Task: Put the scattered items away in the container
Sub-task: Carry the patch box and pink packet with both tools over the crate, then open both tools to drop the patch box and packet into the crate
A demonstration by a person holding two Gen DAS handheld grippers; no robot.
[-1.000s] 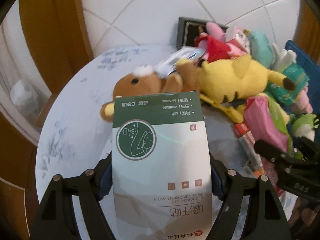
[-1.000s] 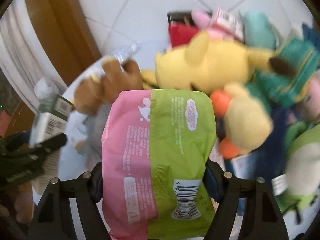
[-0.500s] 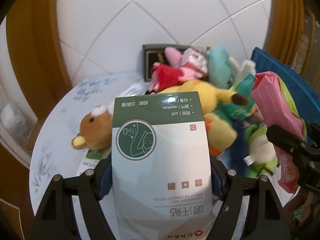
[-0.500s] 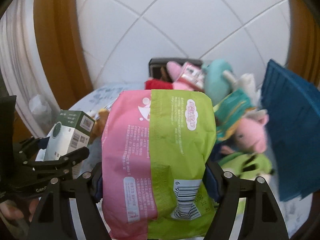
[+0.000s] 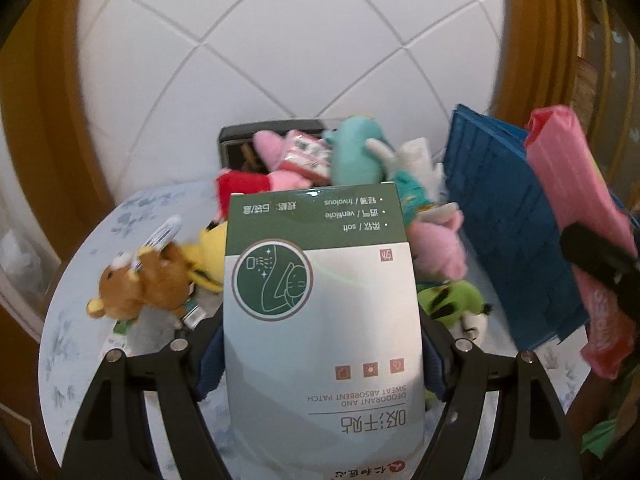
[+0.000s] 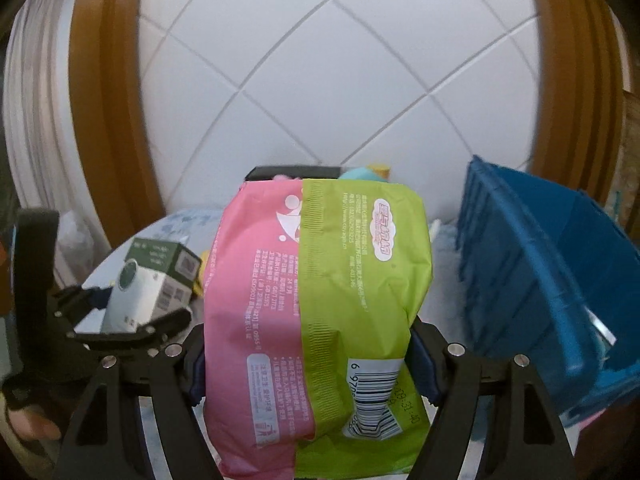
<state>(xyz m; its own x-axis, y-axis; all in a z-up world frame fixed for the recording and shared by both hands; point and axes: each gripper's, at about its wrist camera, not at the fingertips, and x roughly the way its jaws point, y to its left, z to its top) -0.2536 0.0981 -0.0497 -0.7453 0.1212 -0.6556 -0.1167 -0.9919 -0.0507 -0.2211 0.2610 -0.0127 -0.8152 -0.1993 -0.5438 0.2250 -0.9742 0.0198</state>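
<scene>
**Two items held, one container alongside**

While raised above round table [image 5: 76,280]: left gripper [image 5: 322,350] clamped on one green-and-white box [image 5: 320,300]; right gripper [image 6: 308,354] clamped on one pink-and-green wipes pack [image 6: 320,300]. One blue crate [image 6: 560,280] just right of pack, tilted. Plush toys heaped behind box: one brown bear [image 5: 136,284], one pink pig [image 5: 438,244], one teal toy [image 5: 354,152]; full count uncertain, partly hidden.

Our left gripper [image 5: 322,356] and right gripper [image 6: 308,360] had matte black forked arms dotted with round silver screws and dark blue pads [image 5: 210,360]. At nine o'clock, bare skin [image 6: 28,426] showed.
</scene>
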